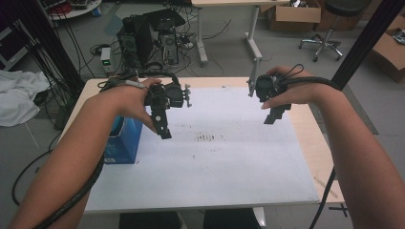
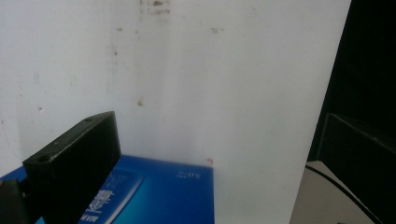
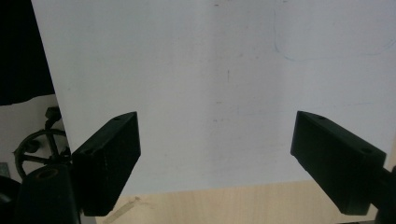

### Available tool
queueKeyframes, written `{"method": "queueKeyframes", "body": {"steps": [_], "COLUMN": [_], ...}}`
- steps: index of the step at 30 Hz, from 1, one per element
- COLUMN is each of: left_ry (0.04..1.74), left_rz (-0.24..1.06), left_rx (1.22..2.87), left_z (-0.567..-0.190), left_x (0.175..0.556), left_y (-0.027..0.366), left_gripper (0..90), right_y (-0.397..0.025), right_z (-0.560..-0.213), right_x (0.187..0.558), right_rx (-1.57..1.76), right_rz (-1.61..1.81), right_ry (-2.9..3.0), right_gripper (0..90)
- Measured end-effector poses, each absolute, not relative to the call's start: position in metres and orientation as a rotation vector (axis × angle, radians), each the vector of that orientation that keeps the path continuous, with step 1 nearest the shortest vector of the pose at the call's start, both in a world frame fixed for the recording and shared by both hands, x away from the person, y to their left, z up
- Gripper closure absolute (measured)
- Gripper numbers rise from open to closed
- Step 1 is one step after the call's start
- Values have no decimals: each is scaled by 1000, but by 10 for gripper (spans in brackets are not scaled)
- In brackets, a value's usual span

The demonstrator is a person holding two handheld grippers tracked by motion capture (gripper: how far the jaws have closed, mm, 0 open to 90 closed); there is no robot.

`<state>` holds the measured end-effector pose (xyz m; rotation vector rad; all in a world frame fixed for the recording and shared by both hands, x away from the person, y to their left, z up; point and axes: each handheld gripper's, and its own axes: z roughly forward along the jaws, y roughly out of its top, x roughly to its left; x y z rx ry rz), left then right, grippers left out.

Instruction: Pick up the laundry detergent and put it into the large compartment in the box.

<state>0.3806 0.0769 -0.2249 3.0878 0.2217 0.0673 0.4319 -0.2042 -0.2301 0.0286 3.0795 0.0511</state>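
At the far left of the table I see the blue box (image 1: pixel 125 140) standing on the white sheet's (image 1: pixel 215 162) left edge. My left gripper (image 1: pixel 163 130) hangs just right of and above it, apart from it, jaws spread wide, holding nothing. Further right, my right gripper (image 1: pixel 274 114) hovers over the sheet's far right, jaws spread and empty, well apart from the box.

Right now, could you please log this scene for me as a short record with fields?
surface: white board on a wooden table
object: blue box, near the board's left edge, partly under the left forearm
left gripper: held above the board beside the blue box; jaws spread wide, nothing between them
right gripper: held above the board's right side; jaws open, nothing between them
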Motion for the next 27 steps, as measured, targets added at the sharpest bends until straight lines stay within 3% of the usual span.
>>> {"method": "queueKeyframes", "body": {"steps": [27], "left_ry": [167], "left_rz": [88], "left_rx": [3073], "left_z": [-217], "left_x": [378], "left_y": [60], "left_gripper": [1], "right_y": [-193], "right_z": [-230], "right_x": [437], "right_rx": [12], "right_rz": [51], "right_ry": [3086], "right_gripper": [160]}}
